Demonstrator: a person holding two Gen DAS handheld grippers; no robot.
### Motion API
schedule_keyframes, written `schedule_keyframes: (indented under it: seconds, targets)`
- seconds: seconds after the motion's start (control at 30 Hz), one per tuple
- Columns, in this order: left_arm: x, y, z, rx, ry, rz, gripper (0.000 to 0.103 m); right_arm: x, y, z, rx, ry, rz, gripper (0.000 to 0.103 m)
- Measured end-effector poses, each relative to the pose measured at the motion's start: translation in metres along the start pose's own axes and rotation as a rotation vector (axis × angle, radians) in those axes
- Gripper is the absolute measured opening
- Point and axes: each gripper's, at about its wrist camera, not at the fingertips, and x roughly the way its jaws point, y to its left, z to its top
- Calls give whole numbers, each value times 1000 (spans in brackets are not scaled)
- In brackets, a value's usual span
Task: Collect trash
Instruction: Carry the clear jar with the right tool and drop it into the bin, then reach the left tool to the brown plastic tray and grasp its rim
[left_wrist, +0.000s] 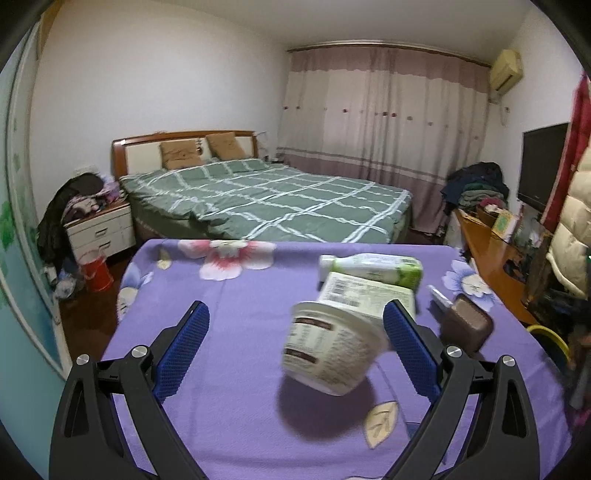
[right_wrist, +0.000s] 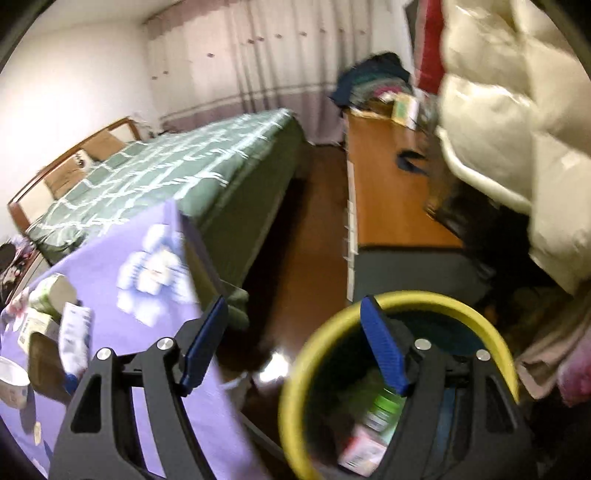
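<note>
Tools both spread: left tool (left_wrist: 295, 332) around tilted cup (left_wrist: 332, 347), right tool (right_wrist: 295, 339) over bin (right_wrist: 399, 301).

One tub (left_wrist: 328, 354), one bottle (left_wrist: 373, 267), two cartons (left_wrist: 365, 295), one bin (right_wrist: 399, 369), two pillows (left_wrist: 181, 153)

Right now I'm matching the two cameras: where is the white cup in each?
Left wrist: cup lower centre, between the open left gripper's fingers.
Right wrist: cup at the far left edge, partly cut off.
Shared landmark: brown box beside it.
</note>
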Motion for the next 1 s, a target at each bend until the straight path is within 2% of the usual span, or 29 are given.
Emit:
schedule_keyframes:
  seconds: [0.13,0.33,0.5,0.57,0.77,1.0]
  targets:
    - [2,-33,2,88,40,-41,94,-1,17,-9,-77,-23,-16,71]
    - [26,-99,10,146,190,-169,94,-6,-2,-6,5,-46,5,71]
    - [50,-155,5,207,255,-206,94,-6,-6,-7,17,-45,14,72]
    - [59,-167,4,213,268,-205,94,-6,-6,-6,17,-42,20,73]
    - [88,-177,3,218,300,-131,94,-4,-11,-7,27,-34,30,74]
    - [103,-142,-4,191,355,-60,94,-3,-10,-7,21,-29,30,75]
